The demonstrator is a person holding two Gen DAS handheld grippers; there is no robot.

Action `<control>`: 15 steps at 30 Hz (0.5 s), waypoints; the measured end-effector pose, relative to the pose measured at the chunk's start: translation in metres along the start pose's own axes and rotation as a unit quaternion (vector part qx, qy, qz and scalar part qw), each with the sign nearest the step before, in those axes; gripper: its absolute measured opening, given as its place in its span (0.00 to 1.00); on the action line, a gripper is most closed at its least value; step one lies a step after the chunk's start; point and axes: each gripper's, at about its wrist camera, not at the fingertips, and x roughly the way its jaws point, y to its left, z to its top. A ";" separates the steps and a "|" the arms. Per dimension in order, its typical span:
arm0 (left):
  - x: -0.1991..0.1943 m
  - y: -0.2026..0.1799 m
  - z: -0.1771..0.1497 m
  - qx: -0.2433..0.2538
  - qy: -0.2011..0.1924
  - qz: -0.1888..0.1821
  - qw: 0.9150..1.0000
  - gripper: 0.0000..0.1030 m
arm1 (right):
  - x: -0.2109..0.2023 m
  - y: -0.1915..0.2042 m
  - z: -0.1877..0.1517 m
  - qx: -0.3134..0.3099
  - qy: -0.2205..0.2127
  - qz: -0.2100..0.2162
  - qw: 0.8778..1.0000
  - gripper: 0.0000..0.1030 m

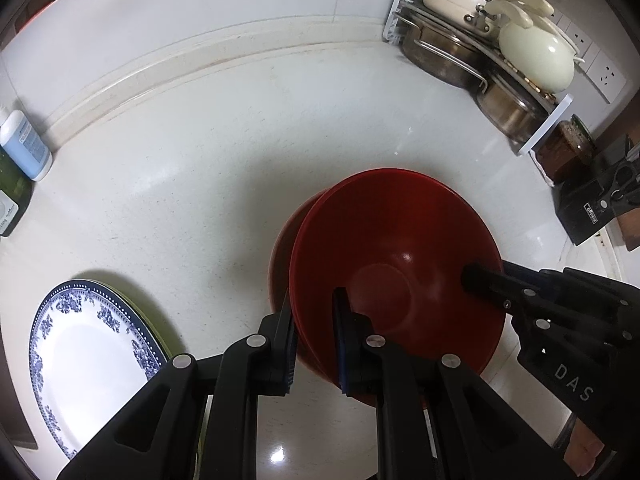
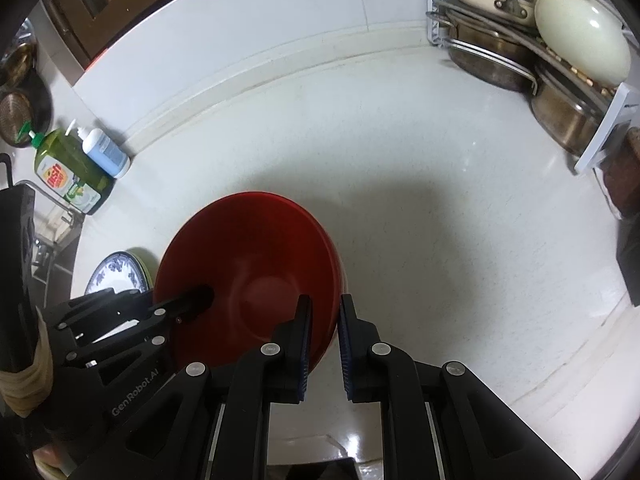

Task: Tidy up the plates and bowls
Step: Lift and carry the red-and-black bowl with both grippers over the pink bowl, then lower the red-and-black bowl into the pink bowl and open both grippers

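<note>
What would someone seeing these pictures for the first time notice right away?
The red bowl at mid-counter, gripped on opposite rims by the left gripper and the right gripper, seemingly over another red bowl beneath. Next, the blue-patterned plate lying flat to its left on a green plate. Then the rack of steel pots in the far right corner.

Matte black plastic left gripper, angular linkage arms, round silver screws, blue ribbed pads on fingers, matching right gripper, white "DAS" and "GenRobot.AI" lettering on housings
</note>
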 end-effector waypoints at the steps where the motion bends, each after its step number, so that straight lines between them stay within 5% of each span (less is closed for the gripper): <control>1: 0.001 0.001 0.000 -0.002 0.000 0.000 1.000 0.16 | 0.002 0.000 0.000 -0.001 0.002 0.000 1.000 0.14; 4: 0.001 0.001 0.000 -0.002 0.000 -0.002 1.000 0.20 | 0.006 0.001 -0.003 -0.004 0.008 0.004 1.000 0.14; 12: -0.009 -0.005 0.003 0.021 -0.024 0.007 0.999 0.63 | 0.006 0.006 -0.004 -0.025 0.006 0.000 1.000 0.15; 15: -0.019 -0.008 0.004 0.035 -0.047 0.022 0.998 0.69 | 0.002 0.006 -0.005 -0.031 -0.001 0.000 1.000 0.22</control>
